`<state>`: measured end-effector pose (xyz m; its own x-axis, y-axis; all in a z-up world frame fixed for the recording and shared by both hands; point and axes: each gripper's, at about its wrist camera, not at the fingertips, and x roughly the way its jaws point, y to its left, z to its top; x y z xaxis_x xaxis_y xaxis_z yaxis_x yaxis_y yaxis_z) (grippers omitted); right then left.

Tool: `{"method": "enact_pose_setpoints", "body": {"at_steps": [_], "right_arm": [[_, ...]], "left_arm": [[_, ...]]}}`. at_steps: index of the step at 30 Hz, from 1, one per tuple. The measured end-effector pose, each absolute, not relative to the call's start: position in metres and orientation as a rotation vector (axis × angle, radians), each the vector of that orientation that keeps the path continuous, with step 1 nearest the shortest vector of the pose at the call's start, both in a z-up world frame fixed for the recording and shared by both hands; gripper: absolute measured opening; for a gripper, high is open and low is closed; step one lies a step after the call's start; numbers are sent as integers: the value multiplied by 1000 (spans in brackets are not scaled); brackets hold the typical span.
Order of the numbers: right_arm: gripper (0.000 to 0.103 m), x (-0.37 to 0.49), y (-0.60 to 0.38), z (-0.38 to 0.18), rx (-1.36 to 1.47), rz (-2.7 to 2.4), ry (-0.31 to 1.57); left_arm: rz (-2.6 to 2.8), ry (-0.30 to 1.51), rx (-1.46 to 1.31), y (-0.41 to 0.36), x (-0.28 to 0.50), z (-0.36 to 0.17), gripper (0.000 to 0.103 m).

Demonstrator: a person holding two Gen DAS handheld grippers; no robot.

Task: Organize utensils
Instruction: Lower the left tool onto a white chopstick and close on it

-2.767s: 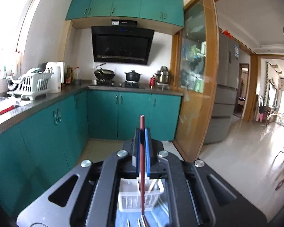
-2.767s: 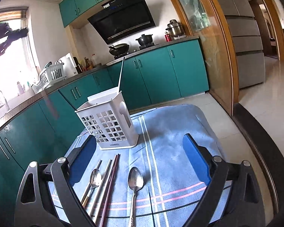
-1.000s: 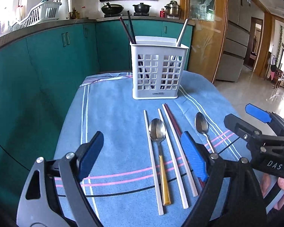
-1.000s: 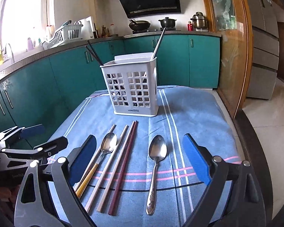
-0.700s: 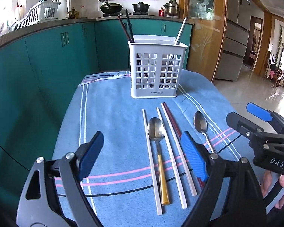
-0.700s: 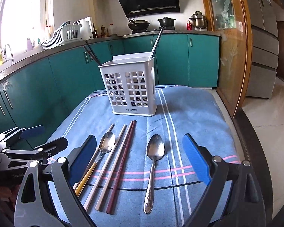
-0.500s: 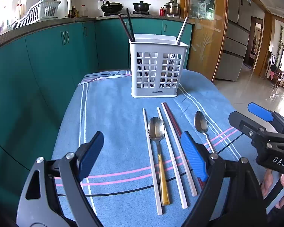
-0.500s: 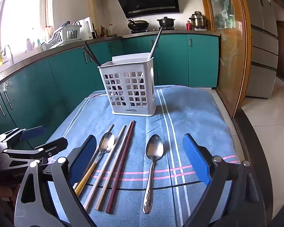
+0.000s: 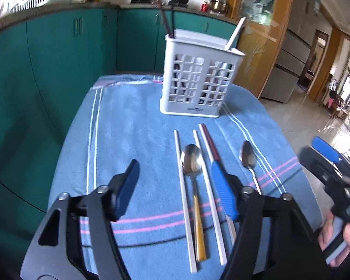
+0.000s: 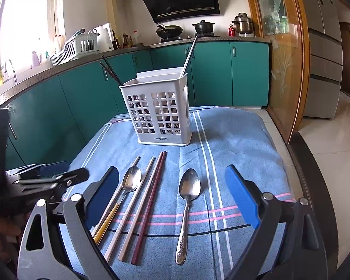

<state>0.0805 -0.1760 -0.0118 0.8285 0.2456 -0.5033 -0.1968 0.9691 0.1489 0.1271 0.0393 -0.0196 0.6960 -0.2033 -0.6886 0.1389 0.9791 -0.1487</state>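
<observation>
Left wrist view: the left gripper point(image 9: 175, 186) hovers low over a blue striped cloth point(image 9: 133, 121), its blue-padded jaws partly open and just now narrowing, gripping nothing. Beneath and between them lie the loose utensils, side by side, pointing toward a white slotted utensil holder point(image 9: 199, 81) at the far end of the cloth. They are three white chopsticks point(image 9: 184, 186), a gold-handled spoon point(image 9: 193, 175), a dark red chopstick point(image 9: 210, 144) partly hidden by the jaw, and a silver spoon point(image 9: 248, 158) further right. The holder already has dark chopsticks and one pale one leaning inside.

Right wrist view: the right gripper point(image 10: 172, 200) sits with jaws spread wide and empty. The silver spoon point(image 10: 186, 205), with its patterned handle, lies between them. Here the dark red chopsticks point(image 10: 151, 200) prove to be a pair.

Judging by looks, all are light, rigid and smooth. The thin chopsticks lie flat on soft cloth, so they may roll or slip from the pads. A pinch across the middle of the shaft seems safest, and the spoons are best taken at the handle's neck.
</observation>
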Motion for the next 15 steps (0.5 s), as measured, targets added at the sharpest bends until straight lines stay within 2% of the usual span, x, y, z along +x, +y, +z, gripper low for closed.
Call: {"method": "enact_pose_setpoints", "body": {"at_steps": [6,10,15], "right_arm": [[90,88,-183,-14,107,240,566],[90,95,-189,-19,131,250,585],[90,101,-195,-23,149,256,611]], "left_arm": [[-216,871,-78,21,175,-26,37],[-218,974,-19,1,218,-41,17],[-207,1074,61,-22,256,-64,12]]}}
